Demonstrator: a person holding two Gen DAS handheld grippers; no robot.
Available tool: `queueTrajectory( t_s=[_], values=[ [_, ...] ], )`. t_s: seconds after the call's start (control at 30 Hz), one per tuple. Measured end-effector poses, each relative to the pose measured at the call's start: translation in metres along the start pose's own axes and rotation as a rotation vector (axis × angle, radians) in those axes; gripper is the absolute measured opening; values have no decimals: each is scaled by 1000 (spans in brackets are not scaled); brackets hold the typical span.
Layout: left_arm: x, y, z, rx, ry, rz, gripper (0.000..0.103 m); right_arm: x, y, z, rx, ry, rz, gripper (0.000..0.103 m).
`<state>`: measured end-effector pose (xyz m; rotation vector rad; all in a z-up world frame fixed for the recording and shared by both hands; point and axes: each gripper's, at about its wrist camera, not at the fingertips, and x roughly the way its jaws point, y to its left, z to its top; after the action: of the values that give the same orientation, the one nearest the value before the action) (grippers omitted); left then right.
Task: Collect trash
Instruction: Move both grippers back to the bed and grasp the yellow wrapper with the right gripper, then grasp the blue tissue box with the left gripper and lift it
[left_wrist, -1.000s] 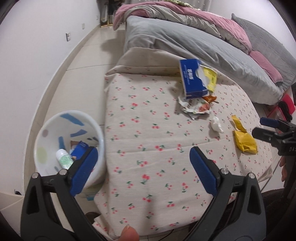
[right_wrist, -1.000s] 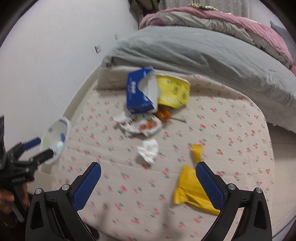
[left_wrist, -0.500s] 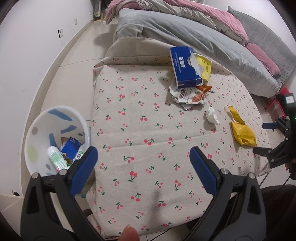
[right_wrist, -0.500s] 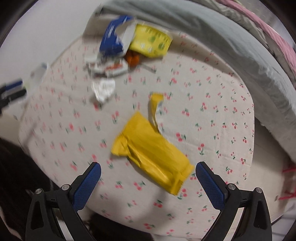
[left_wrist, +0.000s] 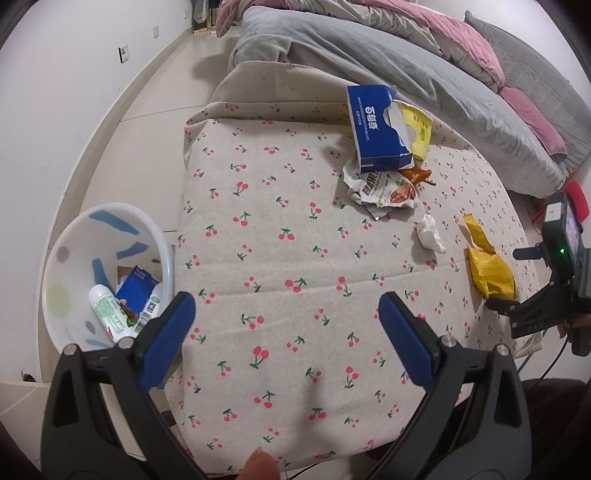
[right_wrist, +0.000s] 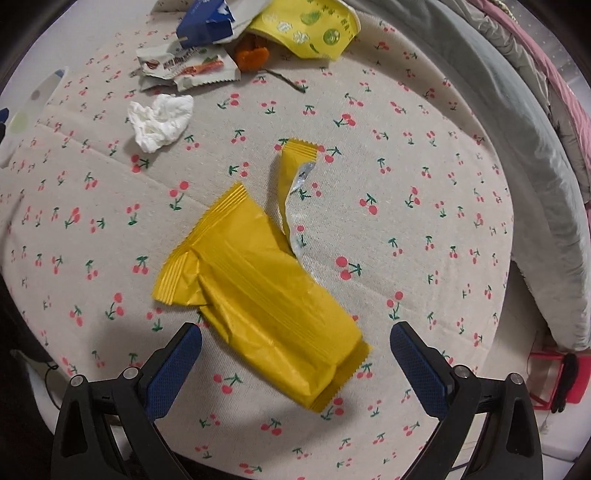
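The right gripper (right_wrist: 295, 354) is hanging with its blue-padded jaws spread wide, low in the right wrist frame, straddling the lower end of a crumpled yellow wrapper (right_wrist: 255, 295) without touching it. The left gripper (left_wrist: 286, 332) is also standing wide and holding nothing, at the bottom of its own frame over bare cherry-print cloth (left_wrist: 280, 206).

That cloth is covering a low surface whose left edge is running down the left wrist frame just beside a white bin (left_wrist: 74, 266) at lower left; pale floor is lying beyond it toward the upper left. A broad stretch of cloth in the centre of that frame is lying bare. Along the upper right, grey bedding (left_wrist: 406, 70) is bordering the cloth.

The bin is holding a white and green bottle (left_wrist: 109, 314) and a blue carton (left_wrist: 136, 291), leaning together against its right wall.

The remaining litter is clustering at upper right in the left wrist frame: a torn blue tissue box (left_wrist: 373, 133), a flat yellow packet (right_wrist: 310, 29) tucked against it, a crushed white snack wrapper (left_wrist: 380, 188) just below, and a wadded tissue (right_wrist: 159, 120) lying apart, between that pile and the yellow wrapper.
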<state>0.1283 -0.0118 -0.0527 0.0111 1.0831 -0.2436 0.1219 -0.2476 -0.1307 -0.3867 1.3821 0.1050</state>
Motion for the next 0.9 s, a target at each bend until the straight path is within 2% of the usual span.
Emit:
queueTrajectory(
  t_s=[0.13, 0.23, 0.3, 0.37, 0.5, 0.77, 0.9],
  values=[
    [1, -6, 7, -2, -1, 1, 99, 5, -7, 6, 37, -1, 51, 98],
    [3, -13, 14, -2, -2, 3, 99, 5, -13, 12, 65, -11, 100, 87],
    [4, -19, 19, 2, -7, 1, 99, 3, -15, 13, 83, -27, 139, 70],
    [5, -25, 24, 4, -12, 3, 99, 0, -17, 15, 108, -36, 148, 64],
    [10, -36, 36, -6, -19, 3, 99, 1, -37, 23, 175, -50, 147, 59],
    [27, -62, 70, -18, -65, 23, 99, -10, -69, 22, 317, -120, 190, 58],
    [41, -70, 85, -46, -91, -15, 98, -22, -83, 21, 371, -167, 206, 58]
  ],
)
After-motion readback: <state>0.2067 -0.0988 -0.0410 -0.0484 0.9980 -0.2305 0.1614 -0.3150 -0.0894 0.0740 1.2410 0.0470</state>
